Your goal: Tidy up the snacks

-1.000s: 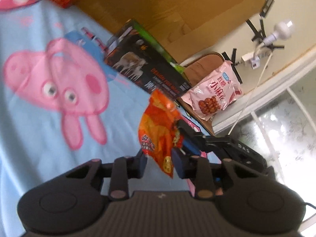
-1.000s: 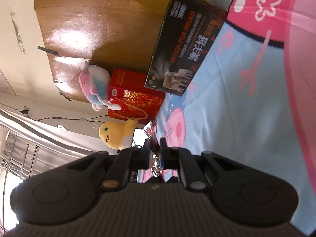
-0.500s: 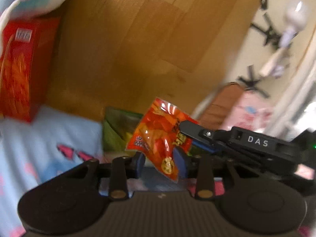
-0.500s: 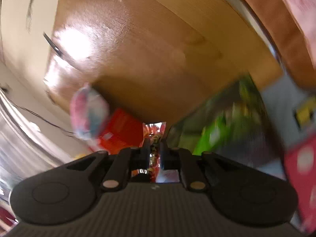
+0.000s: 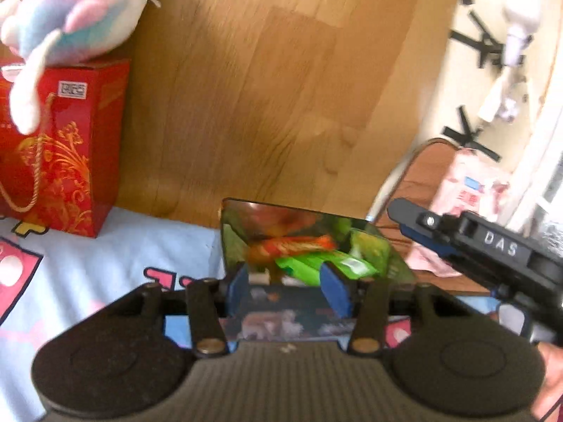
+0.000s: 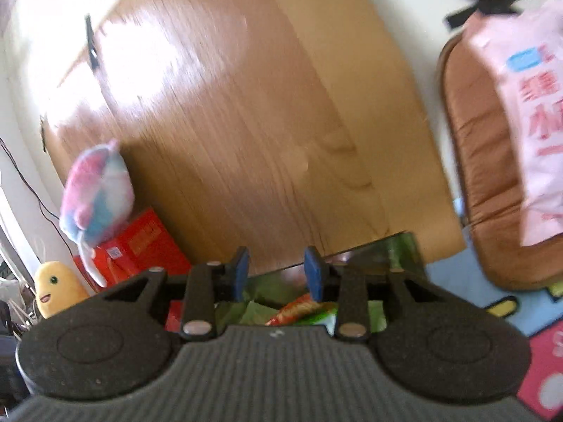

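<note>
Half a second ago I had the orange foil snack packet (image 5: 292,244) pinched between both grippers above the open dark cardboard box with the green lining (image 5: 373,246); now it lies inside that box on the green packets (image 5: 316,263), so I judge this snack delivered and the next one due.

Going left to right on the cartoon-print bedspread (image 5: 140,242): the red gift box with gold patterning (image 5: 67,147) stands at the far left edge against the wooden headboard (image 5: 267,98), a pastel plush toy (image 5: 77,10) on top of it. The open box sits mid-edge against the same board.

My left gripper (image 5: 286,288) has just been opening; its blue pads stand moderately apart over the box's near wall, nothing between them. My right gripper (image 6: 276,274) has also just been opening, jaws apart and empty, hovering above the box. A pink snack bag (image 6: 535,112) leans on the brown cushioned seat (image 6: 471,161) at far right.
</note>
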The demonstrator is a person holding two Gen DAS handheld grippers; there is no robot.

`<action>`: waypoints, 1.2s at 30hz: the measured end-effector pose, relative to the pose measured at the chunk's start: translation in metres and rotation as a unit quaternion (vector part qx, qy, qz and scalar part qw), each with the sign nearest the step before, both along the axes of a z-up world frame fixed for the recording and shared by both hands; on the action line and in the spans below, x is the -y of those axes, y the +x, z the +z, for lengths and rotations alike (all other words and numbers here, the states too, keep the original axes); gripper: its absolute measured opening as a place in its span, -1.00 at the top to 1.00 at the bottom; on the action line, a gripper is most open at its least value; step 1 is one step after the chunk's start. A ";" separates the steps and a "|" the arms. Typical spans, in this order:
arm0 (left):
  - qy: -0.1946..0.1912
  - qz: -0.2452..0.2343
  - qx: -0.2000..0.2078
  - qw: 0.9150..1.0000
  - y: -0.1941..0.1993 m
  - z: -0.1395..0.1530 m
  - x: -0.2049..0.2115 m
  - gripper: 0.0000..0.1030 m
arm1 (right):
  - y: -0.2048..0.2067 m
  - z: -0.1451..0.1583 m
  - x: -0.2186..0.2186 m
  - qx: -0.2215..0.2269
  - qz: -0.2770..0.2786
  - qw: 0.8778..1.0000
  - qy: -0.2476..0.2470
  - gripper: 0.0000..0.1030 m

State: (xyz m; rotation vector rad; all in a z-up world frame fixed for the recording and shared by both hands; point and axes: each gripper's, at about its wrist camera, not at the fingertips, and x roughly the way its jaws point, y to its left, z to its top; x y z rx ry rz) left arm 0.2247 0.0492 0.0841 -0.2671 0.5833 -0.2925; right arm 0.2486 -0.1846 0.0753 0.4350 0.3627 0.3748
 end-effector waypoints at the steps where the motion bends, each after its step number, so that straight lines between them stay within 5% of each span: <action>1: 0.004 0.000 0.004 1.000 -0.009 0.002 0.002 0.04 | -0.011 0.000 0.004 0.008 -0.003 1.000 0.001 0.26; 8: 0.039 -0.006 0.003 0.999 -0.084 0.002 0.026 -0.10 | -0.104 -0.008 0.028 0.013 -0.031 0.999 0.033 0.25; 14: 0.069 -0.009 0.002 0.998 -0.134 -0.006 0.045 -0.21 | -0.176 -0.019 0.034 -0.007 -0.063 0.998 -0.011 0.24; 15: 0.073 -0.009 0.004 0.997 -0.141 -0.007 0.048 -0.26 | -0.183 -0.021 0.036 -0.013 -0.066 0.998 -0.014 0.24; 17: 0.083 -0.004 0.012 0.996 -0.156 -0.007 0.053 -0.67 | -0.196 -0.021 0.037 -0.020 -0.069 0.997 -0.015 0.23; 25: 0.121 0.024 0.029 0.992 -0.205 -0.010 0.064 -0.99 | -0.245 -0.024 0.034 -0.021 -0.066 0.997 -0.031 0.16; 36: 0.126 0.061 0.019 0.990 -0.239 -0.013 0.058 -1.00 | -0.285 -0.027 0.019 -0.032 -0.041 0.998 -0.038 -0.08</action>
